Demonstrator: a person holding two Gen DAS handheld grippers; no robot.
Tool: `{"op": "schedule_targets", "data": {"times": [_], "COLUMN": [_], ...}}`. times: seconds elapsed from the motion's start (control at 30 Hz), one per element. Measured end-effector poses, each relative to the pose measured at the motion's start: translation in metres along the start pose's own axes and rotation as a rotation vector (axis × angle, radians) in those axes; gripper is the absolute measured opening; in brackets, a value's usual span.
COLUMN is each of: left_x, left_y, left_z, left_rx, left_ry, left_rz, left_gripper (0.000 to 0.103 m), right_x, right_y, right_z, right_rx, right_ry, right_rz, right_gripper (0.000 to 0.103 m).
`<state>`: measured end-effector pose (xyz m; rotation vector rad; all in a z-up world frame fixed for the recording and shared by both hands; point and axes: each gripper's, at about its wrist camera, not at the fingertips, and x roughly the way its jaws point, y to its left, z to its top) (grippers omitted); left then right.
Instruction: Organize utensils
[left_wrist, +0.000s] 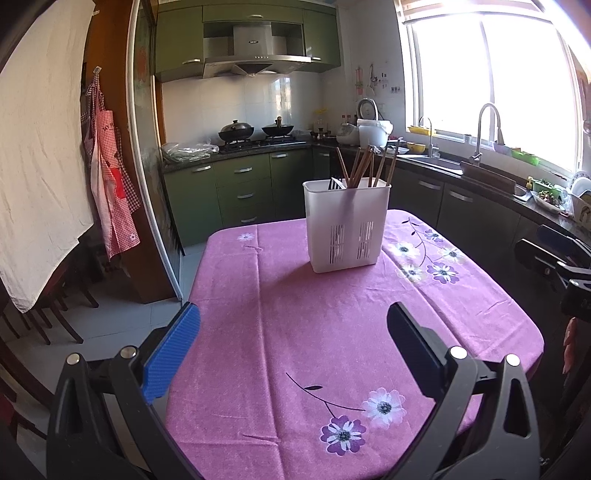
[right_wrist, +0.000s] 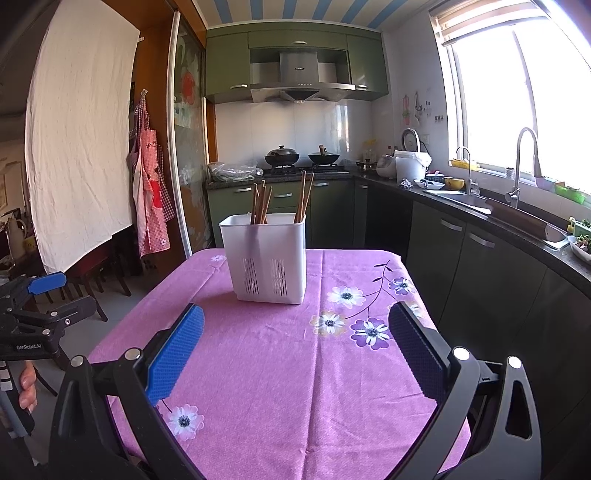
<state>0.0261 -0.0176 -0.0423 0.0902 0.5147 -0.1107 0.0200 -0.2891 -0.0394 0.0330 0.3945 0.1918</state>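
Now your left gripper (left_wrist: 293, 332) hovers over the near part of the pink flowered tablecloth (left_wrist: 303, 332), its two fingers wide apart and holding nothing. Further back on the cloth stands the white plastic utensil holder with slotted walls (left_wrist: 347, 225), upright. Inside it you see brown wooden chopsticks (left_wrist: 364, 166) leaning in different directions, and one dark slotted utensil (left_wrist: 336, 183) whose lower part is hidden by the wall. From the right wrist view the chopsticks (right_wrist: 264, 205) stand in two groups, one at each side of the holder (right_wrist: 266, 254). Your right gripper (right_wrist: 295, 330) is also spread open and empty above the cloth (right_wrist: 295, 369). The bottom of the holder is not visible.
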Motion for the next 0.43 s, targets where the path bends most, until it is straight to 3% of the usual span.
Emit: {"op": "schedule_targets", "data": {"times": [0.27, 0.43], "left_x": [0.003, 0.011], "left_y": [0.003, 0.008], "left_z": [0.002, 0.002], "left_rx": [-0.011, -0.023], "left_ry": [-0.001, 0.017], "left_rz": [0.044, 0.035], "left_gripper": [0.095, 0.096], "right_x": [0.001, 0.005], "right_y": [0.000, -0.001], "right_z": [-0.001, -0.001], "right_rx": [0.004, 0.004], "right_ry": [0.006, 0.016], "right_rz": [0.000, 0.001], "right_gripper": [0.099, 0.099]}}
